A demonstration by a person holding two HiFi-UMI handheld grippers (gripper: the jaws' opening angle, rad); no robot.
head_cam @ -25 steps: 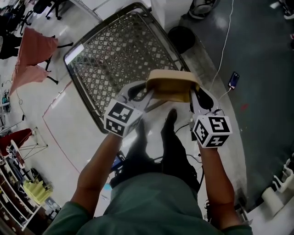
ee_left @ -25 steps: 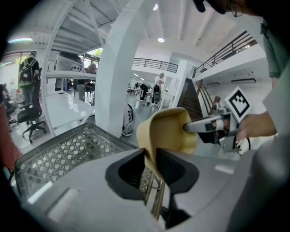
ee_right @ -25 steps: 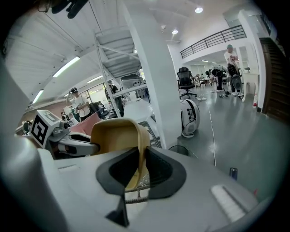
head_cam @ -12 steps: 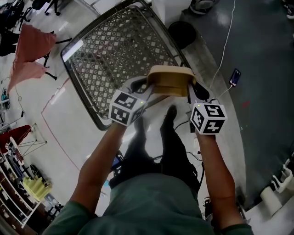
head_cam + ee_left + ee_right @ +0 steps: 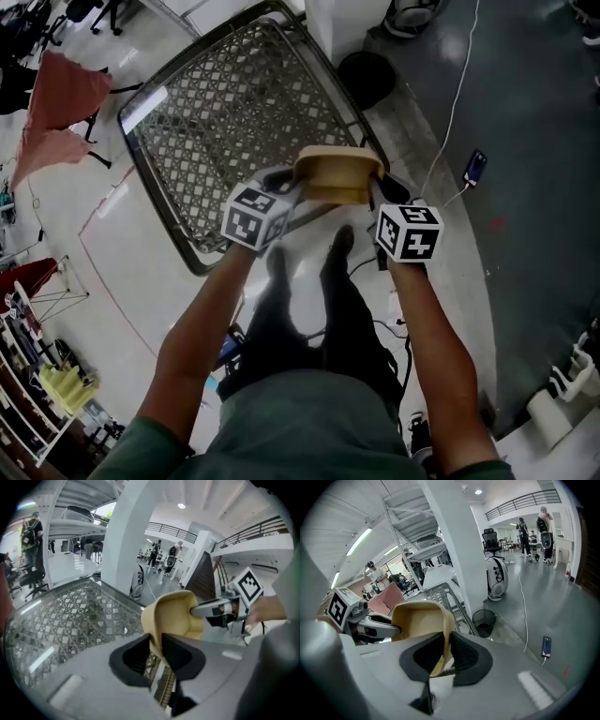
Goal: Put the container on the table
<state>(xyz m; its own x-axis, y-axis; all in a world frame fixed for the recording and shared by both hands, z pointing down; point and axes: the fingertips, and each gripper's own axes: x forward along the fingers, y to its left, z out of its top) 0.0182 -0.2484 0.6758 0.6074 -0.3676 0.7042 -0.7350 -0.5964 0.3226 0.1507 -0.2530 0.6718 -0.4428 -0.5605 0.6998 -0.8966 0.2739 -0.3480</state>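
A tan, shallow container [image 5: 337, 174] hangs between my two grippers over the near right edge of the lattice-topped table [image 5: 225, 103]. My left gripper [image 5: 294, 185] is shut on the container's left wall. The left gripper view shows that wall [image 5: 174, 616] pinched between the dark pads [image 5: 133, 656]. My right gripper [image 5: 379, 190] is shut on the opposite wall. In the right gripper view the tan rim [image 5: 417, 619] runs down between its pads [image 5: 466, 656]. Each gripper also shows in the other's view, the right gripper [image 5: 220, 609] and the left gripper [image 5: 375, 626]. The container's underside is hidden.
A black waste bin [image 5: 366, 75] stands beyond the table's right corner, beside a white pillar [image 5: 342, 23]. A phone [image 5: 475, 167] on a white cable lies on the grey floor at right. Pink cloth [image 5: 66, 103] hangs left of the table. Shelves [image 5: 37, 375] stand at lower left.
Both grippers have sunk together with the container, away from the head camera and closer to the table's near edge. Both grips on the container's walls look unchanged.
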